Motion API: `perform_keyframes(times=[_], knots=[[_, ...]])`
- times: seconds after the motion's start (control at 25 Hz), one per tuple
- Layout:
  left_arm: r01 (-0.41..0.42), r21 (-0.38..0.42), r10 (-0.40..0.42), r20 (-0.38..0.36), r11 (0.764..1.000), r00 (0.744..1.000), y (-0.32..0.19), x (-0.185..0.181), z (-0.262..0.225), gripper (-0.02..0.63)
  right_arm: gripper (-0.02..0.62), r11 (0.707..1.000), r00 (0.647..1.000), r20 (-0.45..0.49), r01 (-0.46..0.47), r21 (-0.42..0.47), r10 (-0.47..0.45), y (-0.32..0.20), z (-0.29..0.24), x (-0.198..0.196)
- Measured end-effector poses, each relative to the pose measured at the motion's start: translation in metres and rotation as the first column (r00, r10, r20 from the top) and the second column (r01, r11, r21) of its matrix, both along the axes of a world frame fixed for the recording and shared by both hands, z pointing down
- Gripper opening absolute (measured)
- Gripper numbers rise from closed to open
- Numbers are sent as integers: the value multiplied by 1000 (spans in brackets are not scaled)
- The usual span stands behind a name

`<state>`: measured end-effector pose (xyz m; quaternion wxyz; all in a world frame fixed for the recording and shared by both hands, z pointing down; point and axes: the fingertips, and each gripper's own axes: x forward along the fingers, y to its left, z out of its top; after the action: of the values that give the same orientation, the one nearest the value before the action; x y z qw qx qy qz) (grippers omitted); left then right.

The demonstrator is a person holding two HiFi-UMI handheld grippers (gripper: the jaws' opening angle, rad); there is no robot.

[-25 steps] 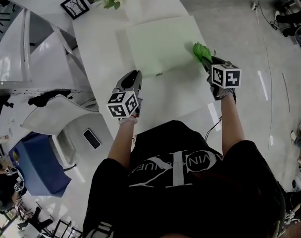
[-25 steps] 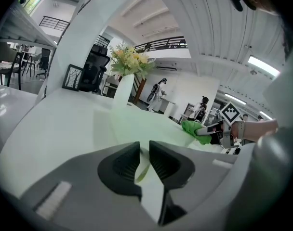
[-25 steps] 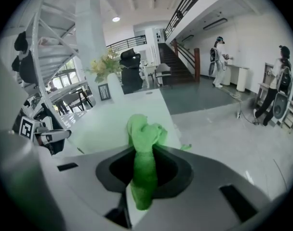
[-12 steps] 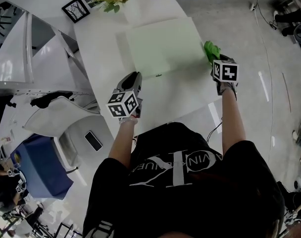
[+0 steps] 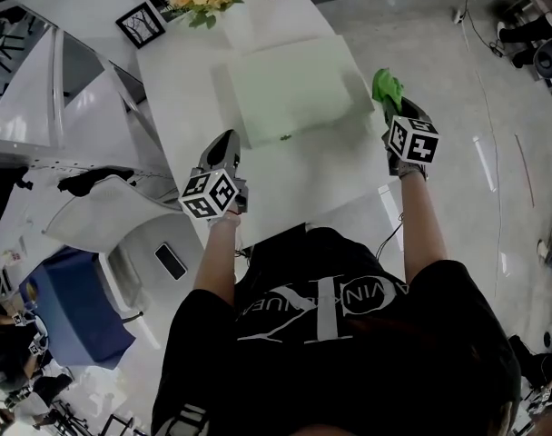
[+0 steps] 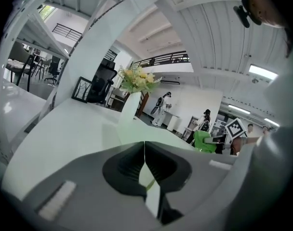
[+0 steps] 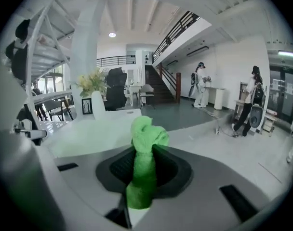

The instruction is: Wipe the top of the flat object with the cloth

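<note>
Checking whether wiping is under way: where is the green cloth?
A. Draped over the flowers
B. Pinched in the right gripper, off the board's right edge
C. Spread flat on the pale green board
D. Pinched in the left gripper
B: the right gripper view shows the green cloth clamped between the jaws of the right gripper, and the head view shows it beyond the right edge of the pale green board.

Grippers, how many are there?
2. The left gripper, jaws just closed on nothing, is over the left of the table; the right gripper, by its right edge, holds the green cloth.
</note>
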<state>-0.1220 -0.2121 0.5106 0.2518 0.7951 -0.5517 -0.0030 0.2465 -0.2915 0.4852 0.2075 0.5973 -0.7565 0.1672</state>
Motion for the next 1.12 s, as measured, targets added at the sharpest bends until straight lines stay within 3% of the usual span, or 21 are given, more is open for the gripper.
perform_keyframes(times=[0.52,1.12], knots=[[76,169,-107,183,983,977,15,-26,-53,11,66,959,964,84,240,152,-254,17,-51,-76],[97,286,-163,217,953,962,26,-31,-108,11,66,903,923,115,324,283,-368,45,-95,-102]])
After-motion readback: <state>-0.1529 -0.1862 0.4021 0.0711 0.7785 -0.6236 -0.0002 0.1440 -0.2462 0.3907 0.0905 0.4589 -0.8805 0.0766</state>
